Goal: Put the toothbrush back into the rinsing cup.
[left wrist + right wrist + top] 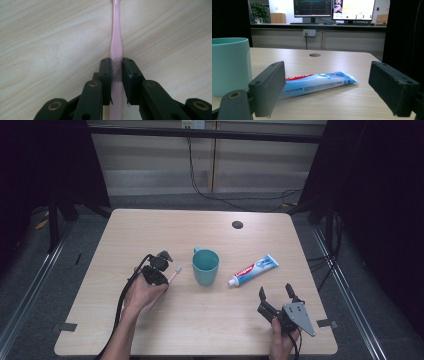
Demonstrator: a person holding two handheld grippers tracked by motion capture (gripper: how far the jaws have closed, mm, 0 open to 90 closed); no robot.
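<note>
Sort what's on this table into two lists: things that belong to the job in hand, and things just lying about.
In the job:
- pink toothbrush, lying on the table
- left gripper, jaws shut on the toothbrush's handle

Lying about:
- teal cup, upright beside the toothbrush
- toothpaste tube, lying flat, untouched
- right gripper, open, holding nothing, short of the tube
- wooden table, with a round hole near its far edge
</note>
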